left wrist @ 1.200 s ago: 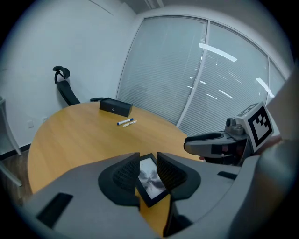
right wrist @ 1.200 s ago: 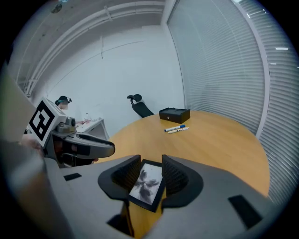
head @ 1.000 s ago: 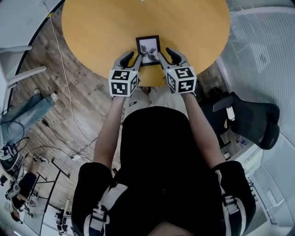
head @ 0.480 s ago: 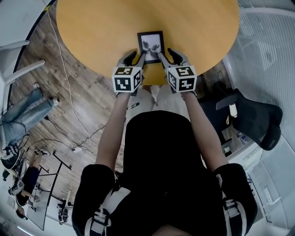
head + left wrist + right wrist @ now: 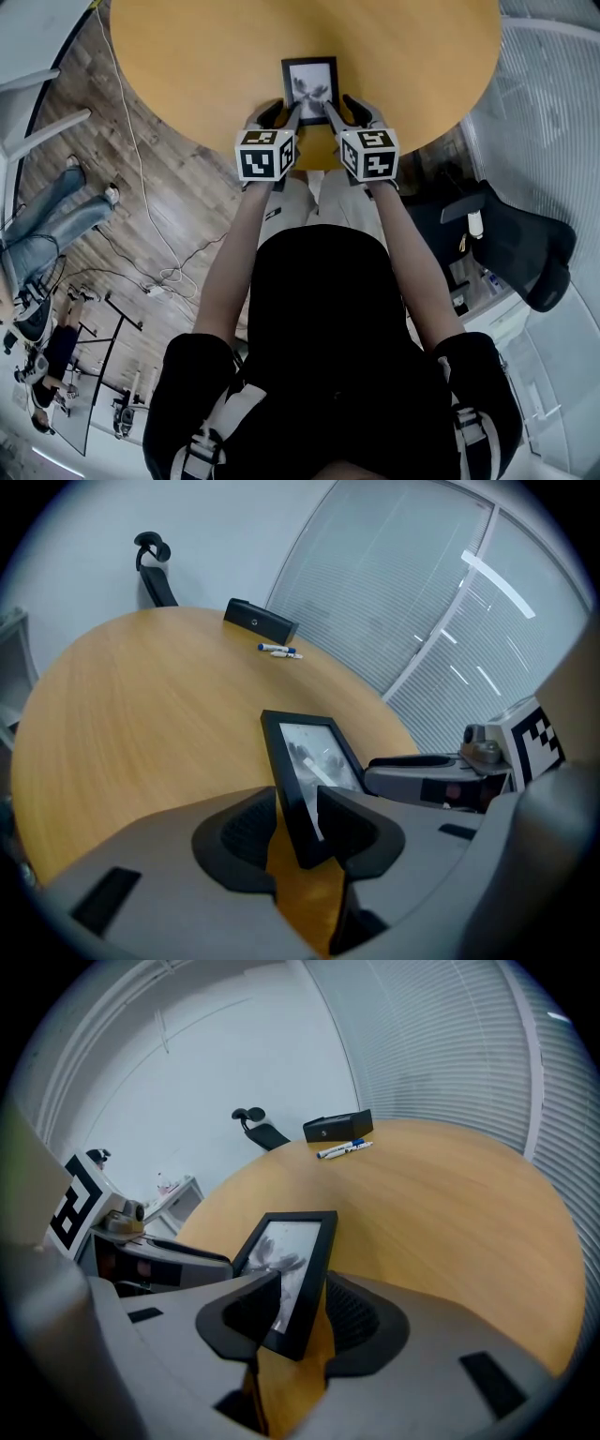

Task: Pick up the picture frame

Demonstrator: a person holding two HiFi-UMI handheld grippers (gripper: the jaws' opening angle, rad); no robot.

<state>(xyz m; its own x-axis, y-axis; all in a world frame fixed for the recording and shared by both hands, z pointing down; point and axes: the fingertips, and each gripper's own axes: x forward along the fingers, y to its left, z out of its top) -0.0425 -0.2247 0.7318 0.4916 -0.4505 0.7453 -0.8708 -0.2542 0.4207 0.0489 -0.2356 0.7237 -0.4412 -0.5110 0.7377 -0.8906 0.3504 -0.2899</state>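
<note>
The left gripper (image 5: 298, 829) is clamped on the left edge of the black picture frame (image 5: 310, 86), and the right gripper (image 5: 294, 1321) pinches its right edge. The frame stands tilted between them near the person's side of the round wooden table (image 5: 187, 56). A black box (image 5: 261, 621) and marker pens (image 5: 278, 651) lie at the table's far edge.

Picture frame (image 5: 310, 87) at edge of table (image 5: 187, 56)

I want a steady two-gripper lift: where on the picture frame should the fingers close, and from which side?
Take the picture frame by its black border at the two near corners, coming from the person's side. It is thin and flat, so a pinch across its thickness suits, as the left gripper and right gripper do here.
</note>
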